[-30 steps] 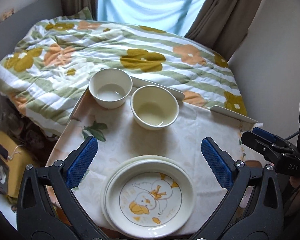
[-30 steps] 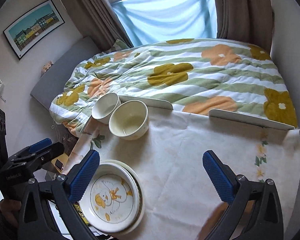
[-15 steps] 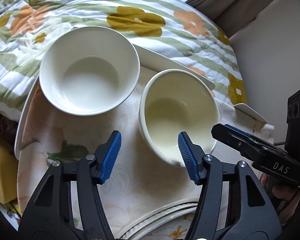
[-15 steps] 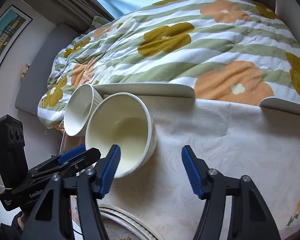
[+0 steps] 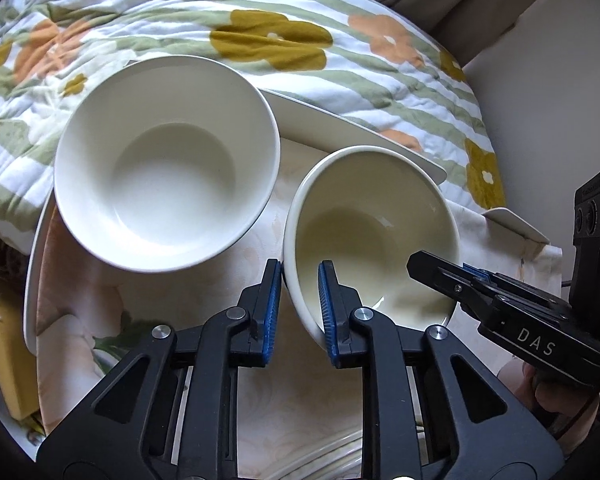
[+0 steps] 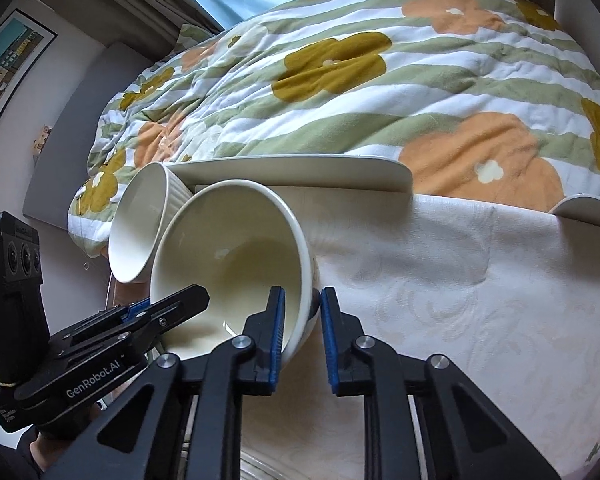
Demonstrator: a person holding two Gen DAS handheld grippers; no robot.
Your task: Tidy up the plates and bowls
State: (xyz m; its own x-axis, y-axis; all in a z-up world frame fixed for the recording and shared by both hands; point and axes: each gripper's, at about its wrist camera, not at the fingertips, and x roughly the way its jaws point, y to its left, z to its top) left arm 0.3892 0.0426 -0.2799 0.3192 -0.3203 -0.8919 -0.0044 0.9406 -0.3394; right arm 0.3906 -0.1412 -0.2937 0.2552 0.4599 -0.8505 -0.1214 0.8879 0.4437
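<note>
A cream bowl [image 5: 372,216] stands on the cloth-covered table with both grippers on its near rim. My left gripper [image 5: 300,268] is shut on the rim's left part, one blue pad inside and one outside. My right gripper [image 6: 302,294] is shut on the rim's right part the same way. Each appears in the other's view: the right gripper [image 5: 420,268] and the left gripper [image 6: 196,298]. The cream bowl [image 6: 236,256] touches or nearly touches a white ribbed bowl [image 6: 140,220] behind it to the left. That white bowl [image 5: 168,184] is empty.
A stack of plates [image 5: 332,460] shows only as a rim at the bottom edge. The table [image 6: 440,280] has a raised white rim [image 5: 340,132] at the back, against a flowered quilt [image 6: 340,60]. A yellow object [image 5: 4,340] lies below the table's left edge.
Both grippers dropped and moved forward from over the plate to the cream bowl. Their jaws went from wide open to closed on its rim.
</note>
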